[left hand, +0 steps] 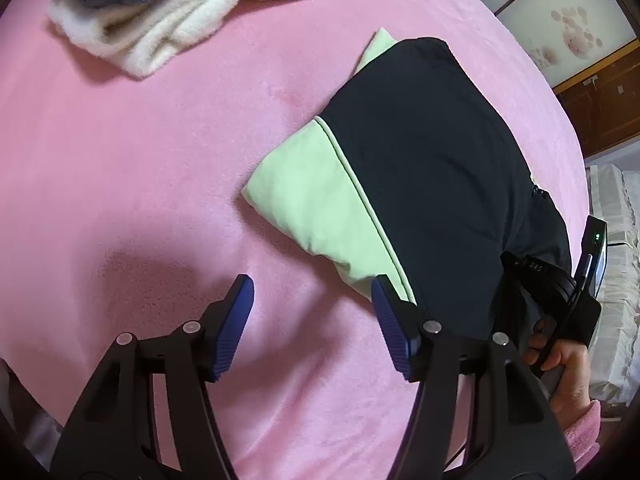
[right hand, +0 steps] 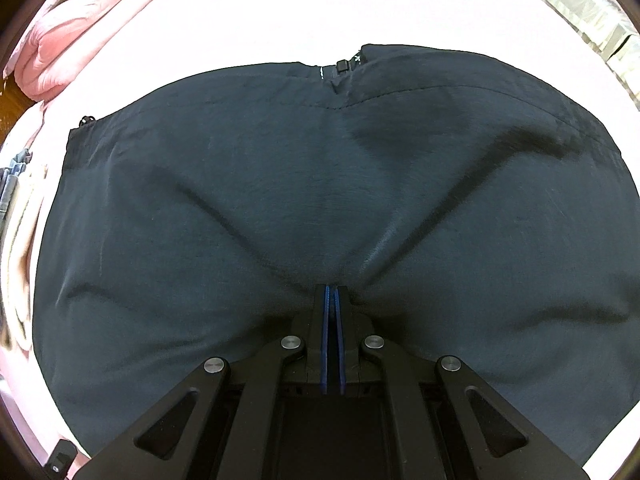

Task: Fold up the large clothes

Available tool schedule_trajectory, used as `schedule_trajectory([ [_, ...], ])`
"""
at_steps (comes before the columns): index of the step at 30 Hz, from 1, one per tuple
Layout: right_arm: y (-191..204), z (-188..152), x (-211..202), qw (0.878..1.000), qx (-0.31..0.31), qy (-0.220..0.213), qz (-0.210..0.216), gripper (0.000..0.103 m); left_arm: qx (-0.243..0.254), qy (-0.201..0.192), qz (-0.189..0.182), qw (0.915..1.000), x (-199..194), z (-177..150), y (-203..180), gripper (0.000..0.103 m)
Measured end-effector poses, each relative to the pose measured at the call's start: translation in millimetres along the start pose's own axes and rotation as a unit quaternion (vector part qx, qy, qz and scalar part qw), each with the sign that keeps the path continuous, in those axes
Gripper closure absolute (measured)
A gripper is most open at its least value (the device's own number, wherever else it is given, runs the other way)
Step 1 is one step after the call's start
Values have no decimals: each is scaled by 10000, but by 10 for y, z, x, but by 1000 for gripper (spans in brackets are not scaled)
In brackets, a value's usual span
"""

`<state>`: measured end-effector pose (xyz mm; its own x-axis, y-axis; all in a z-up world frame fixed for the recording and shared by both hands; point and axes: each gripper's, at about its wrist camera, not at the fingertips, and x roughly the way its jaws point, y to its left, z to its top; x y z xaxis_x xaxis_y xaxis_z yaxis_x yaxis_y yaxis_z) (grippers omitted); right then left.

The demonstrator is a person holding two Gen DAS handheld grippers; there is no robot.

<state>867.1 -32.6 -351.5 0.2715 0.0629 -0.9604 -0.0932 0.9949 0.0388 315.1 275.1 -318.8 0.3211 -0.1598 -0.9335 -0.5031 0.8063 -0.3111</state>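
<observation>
Right hand-held gripper pins folded jacket as left lets go

The right hand-held gripper [right hand: 331, 292], blades together, puckers the dark jacket [right hand: 320, 208] as if pinching or pressing the fold. The left hand-held gripper [left hand: 312, 300] hangs with jaws apart and empty beside the jacket's green panel [left hand: 320, 204] on the pink bed [left hand: 140, 152]. Folded clothes [left hand: 168, 12] wait at the far edge.

Three garments [left hand: 420, 152], two grippers [left hand: 312, 300]

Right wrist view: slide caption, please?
Right gripper pinches the dark jacket, creases radiating, on the pink bed.
</observation>
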Motion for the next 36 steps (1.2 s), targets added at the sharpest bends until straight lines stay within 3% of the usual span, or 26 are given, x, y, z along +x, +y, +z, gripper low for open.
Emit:
schedule_trajectory([
  [7,-187,-146,-149,9999,35,-65,83,101,-34,78,-264,9996,127,75,-35,44],
  [13,-392,-201,-280,9997,127,-116,189,101,-552,175,-1327,9895,373,285,39,44],
  [18,-461,-265,-281,9992,206,-264,234,100,-799,104,-1599,9838,560,392,85,44],
  [20,-528,-297,-287,9983,335,-320,356,100,-853,-92,-1628,9829,566,408,71,45],
  [24,-638,-343,-312,9965,513,-322,577,100,-739,-523,-1463,9851,502,386,-36,84],
  [26,-679,-360,-326,9958,571,-326,644,100,-612,-771,-1326,9863,430,367,-121,91],
  [29,-730,-393,-347,9954,575,-366,667,100,-214,-1268,-976,9869,197,295,-386,95],
  [33,-906,-454,-355,9933,663,-327,893,100,354,-1857,-1216,9744,-181,165,-745,96],
  [36,-1057,-473,-345,9882,785,-320,1276,100,942,-2110,-1116,9665,-386,51,-1118,97],
])
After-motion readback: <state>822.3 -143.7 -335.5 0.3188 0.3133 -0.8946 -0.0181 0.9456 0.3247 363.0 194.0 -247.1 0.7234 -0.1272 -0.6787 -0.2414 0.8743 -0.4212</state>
